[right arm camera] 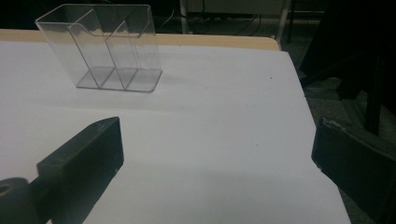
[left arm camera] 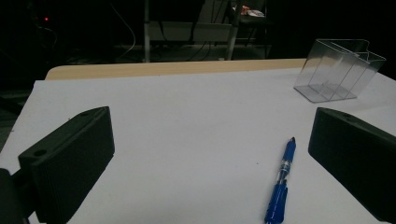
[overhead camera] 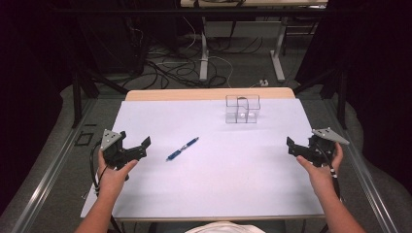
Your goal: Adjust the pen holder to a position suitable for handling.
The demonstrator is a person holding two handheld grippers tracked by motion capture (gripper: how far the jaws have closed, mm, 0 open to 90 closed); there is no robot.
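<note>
A blue pen (overhead camera: 182, 149) lies slantwise on the white table top (overhead camera: 218, 184), left of centre. A clear plastic holder (overhead camera: 242, 108) with several compartments stands empty near the far edge. My left gripper (overhead camera: 134, 141) is held at the table's left side, open, its jaws wide apart and empty. In the left gripper view the pen (left arm camera: 281, 184) lies just inside the right jaw, with the holder (left arm camera: 338, 70) farther off. My right gripper (overhead camera: 301, 143) hovers open at the right edge with nothing between its jaws. The right gripper view has the holder (right arm camera: 105, 46) ahead to the left.
Beyond the white top runs a wooden table edge (overhead camera: 209, 93). Behind it are cables (overhead camera: 165, 68) and table legs (overhead camera: 204, 58) on a dark floor. A metal frame rail (overhead camera: 53, 165) runs along each side of the table.
</note>
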